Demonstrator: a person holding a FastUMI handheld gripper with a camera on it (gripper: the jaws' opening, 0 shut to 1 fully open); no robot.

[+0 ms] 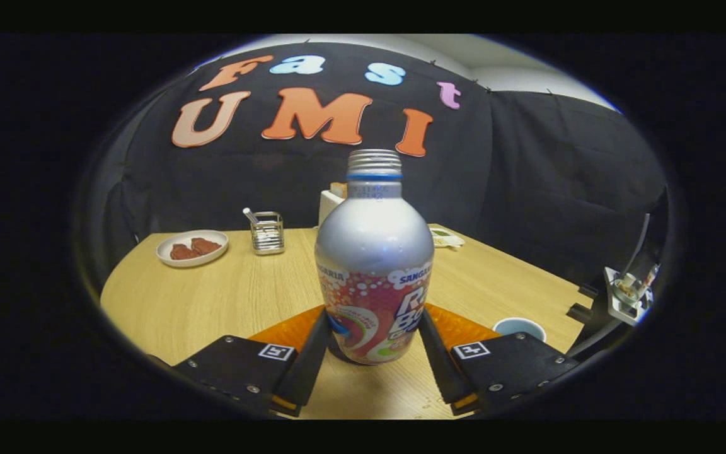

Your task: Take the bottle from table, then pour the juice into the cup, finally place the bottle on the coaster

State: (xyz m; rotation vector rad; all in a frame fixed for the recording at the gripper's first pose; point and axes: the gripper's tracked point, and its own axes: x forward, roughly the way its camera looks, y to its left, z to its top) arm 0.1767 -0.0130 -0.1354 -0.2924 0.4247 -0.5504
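Note:
A silver bottle (374,265) with a colourful label and an uncapped threaded neck stands upright between my fingers. My gripper (374,343) is shut on it, with the left finger (309,359) and the right finger (438,362) pressing on its lower sides. An orange coaster (287,331) lies under and behind the bottle's base, showing on both sides behind the fingers. I cannot tell if the base rests on it. A light blue cup (518,328) sits on the table just right of the right finger, partly hidden by it.
On the wooden table (212,296), a white plate with brown food (192,248) and a wire holder (267,232) stand far left. A white box (330,203) and a small dish (448,238) lie behind the bottle. A black stand with a device (628,290) is at the right.

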